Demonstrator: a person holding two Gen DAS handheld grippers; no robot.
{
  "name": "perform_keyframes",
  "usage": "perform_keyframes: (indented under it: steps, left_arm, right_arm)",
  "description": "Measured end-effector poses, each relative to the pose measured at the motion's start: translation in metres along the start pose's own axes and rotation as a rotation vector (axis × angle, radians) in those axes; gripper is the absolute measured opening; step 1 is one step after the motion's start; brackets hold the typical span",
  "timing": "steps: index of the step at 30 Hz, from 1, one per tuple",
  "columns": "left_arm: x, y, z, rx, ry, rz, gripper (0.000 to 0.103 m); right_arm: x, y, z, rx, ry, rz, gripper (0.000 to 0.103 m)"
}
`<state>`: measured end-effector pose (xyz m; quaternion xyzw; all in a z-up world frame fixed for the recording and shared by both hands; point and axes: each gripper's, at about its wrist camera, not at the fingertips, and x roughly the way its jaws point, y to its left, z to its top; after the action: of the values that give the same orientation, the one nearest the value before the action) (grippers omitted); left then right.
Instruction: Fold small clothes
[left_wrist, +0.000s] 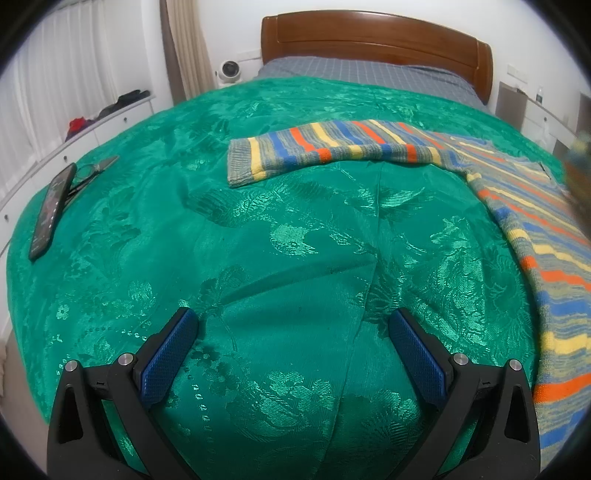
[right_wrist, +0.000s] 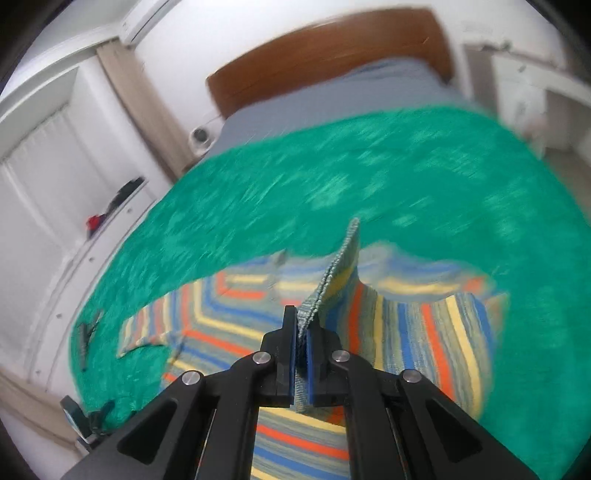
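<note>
Bedroom, green bedspread (left_wrist: 295, 229). Left wrist view: left gripper (left_wrist: 293, 347) spread wide over bare cloth; striped sweater (left_wrist: 509, 206) lying right, one sleeve stretched leftward; phone (left_wrist: 50, 210) far left. Right wrist view (blurred): right gripper (right_wrist: 302, 332) pinching sweater's ribbed edge, lifted.

One striped sweater (left_wrist: 524, 206), one green bedspread (left_wrist: 280, 236), one phone (left_wrist: 50, 212), two tools: left (left_wrist: 293, 332), right (right_wrist: 302, 332).

No text, label or number can be read anywhere (the phone (left_wrist: 50, 210) screen is too small).
</note>
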<state>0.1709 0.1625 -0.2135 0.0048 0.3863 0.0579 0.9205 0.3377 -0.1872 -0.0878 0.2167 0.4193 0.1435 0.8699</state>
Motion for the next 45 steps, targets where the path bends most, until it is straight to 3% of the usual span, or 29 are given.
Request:
perform_keyframes:
  steps: [1, 4, 7, 10, 12, 14, 15, 16, 17, 18, 20, 23, 25, 27, 29, 30, 35, 37, 38, 40, 45]
  left_arm:
    - [0.000, 0.000, 0.000, 0.000, 0.000, 0.000, 0.103]
    - [0.000, 0.000, 0.000, 0.000, -0.001, 0.001, 0.103]
    - [0.000, 0.000, 0.000, 0.000, -0.002, 0.001, 0.103]
    - [0.000, 0.000, 0.000, 0.000, -0.004, 0.002, 0.103]
    - [0.000, 0.000, 0.000, 0.002, -0.005, 0.003, 0.103]
    - [0.000, -0.001, 0.000, 0.002, -0.006, 0.004, 0.103]
    - [0.000, -0.001, 0.000, 0.003, -0.007, 0.004, 0.103]
    - [-0.001, -0.001, -0.001, 0.003, -0.009, 0.006, 0.103]
    - [0.000, -0.001, -0.001, 0.004, -0.009, 0.006, 0.103]
    - [0.000, -0.001, -0.001, 0.005, -0.010, 0.007, 0.103]
    - [-0.001, -0.002, -0.001, 0.004, -0.011, 0.007, 0.103]
    - [0.000, -0.002, -0.001, 0.005, -0.012, 0.010, 0.103]
    - [-0.001, -0.002, -0.001, 0.004, -0.013, 0.011, 0.103]
    - [-0.001, -0.002, -0.001, 0.004, -0.013, 0.011, 0.103]
    - [-0.001, -0.002, -0.001, 0.005, -0.014, 0.011, 0.103]
    - [-0.001, -0.002, -0.001, 0.006, -0.015, 0.012, 0.103]
    - [-0.001, -0.002, -0.001, 0.006, -0.019, 0.015, 0.103]
    - [-0.001, -0.002, -0.001, 0.006, -0.020, 0.017, 0.103]
    - [-0.001, -0.002, -0.001, 0.006, -0.020, 0.016, 0.103]
    - [-0.001, -0.002, -0.001, 0.006, -0.020, 0.016, 0.103]
    - [-0.001, -0.002, -0.001, 0.006, -0.021, 0.016, 0.103]
  right_arm:
    - [0.009, -0.002, -0.004, 0.033, 0.042, 0.036, 0.031]
    - [0.011, -0.009, -0.022, 0.102, 0.056, 0.157, 0.039]
    - [-0.013, -0.037, -0.026, 0.155, 0.022, 0.155, 0.053]
    - [-0.027, -0.077, -0.034, 0.235, 0.045, 0.094, 0.054]
    - [-0.022, -0.109, -0.046, 0.306, 0.133, 0.036, 0.055]
    - [-0.021, -0.142, -0.063, 0.333, 0.196, -0.156, 0.054]
    - [-0.030, -0.151, -0.068, 0.322, 0.172, -0.193, 0.034]
    - [-0.041, -0.156, -0.072, 0.310, 0.133, -0.221, 0.025]
    - [-0.054, -0.157, -0.075, 0.294, 0.094, -0.277, 0.026]
    - [-0.064, -0.153, -0.079, 0.274, 0.065, -0.293, 0.029]
    - [-0.081, -0.145, -0.086, 0.233, 0.041, -0.236, 0.029]
    - [-0.089, -0.109, -0.107, 0.109, 0.082, -0.098, 0.030]
    - [-0.091, -0.094, -0.128, 0.056, 0.136, -0.042, 0.040]
    - [-0.089, -0.087, -0.152, 0.008, 0.185, -0.076, 0.041]
    - [-0.089, -0.090, -0.174, -0.043, 0.205, -0.226, 0.041]
    - [-0.099, -0.094, -0.184, -0.051, 0.170, -0.289, 0.041]
    - [-0.153, -0.093, -0.210, -0.048, -0.037, -0.389, 0.043]
    - [-0.165, -0.095, -0.214, -0.059, -0.108, -0.461, 0.059]
    - [-0.170, -0.097, -0.216, -0.065, -0.138, -0.507, 0.062]
    - [-0.171, -0.105, -0.205, -0.054, -0.157, -0.569, 0.064]
    - [-0.175, -0.131, -0.203, -0.006, -0.202, -0.630, 0.064]
